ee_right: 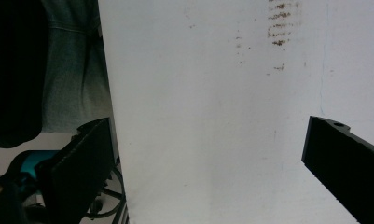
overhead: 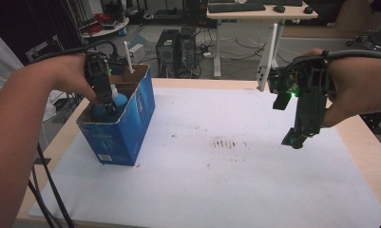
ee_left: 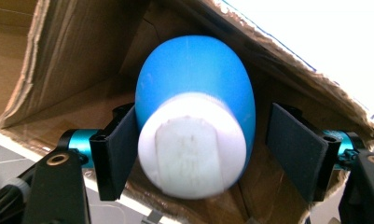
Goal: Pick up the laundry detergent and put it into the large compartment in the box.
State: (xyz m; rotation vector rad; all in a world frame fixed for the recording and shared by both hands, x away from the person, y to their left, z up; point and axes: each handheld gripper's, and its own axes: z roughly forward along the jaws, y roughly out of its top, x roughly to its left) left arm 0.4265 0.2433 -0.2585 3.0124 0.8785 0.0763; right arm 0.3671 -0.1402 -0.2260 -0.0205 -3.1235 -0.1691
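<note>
My left claw [ee_left: 198,158] sits inside the blue cardboard box [overhead: 131,123], jaws parted around the blue bottle [ee_left: 194,93] there; my right claw [overhead: 300,137], spread empty, hangs well apart from the box above the desk [overhead: 235,180].

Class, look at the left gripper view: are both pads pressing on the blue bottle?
No: the far pad stands clear of the blue bottle.

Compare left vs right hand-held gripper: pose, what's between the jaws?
The left hand-held gripper reaches into the blue cardboard box, a blue bottle between its jaws; the right hand-held gripper hangs over the white sheet, nothing between its jaws. Both are open.
</note>
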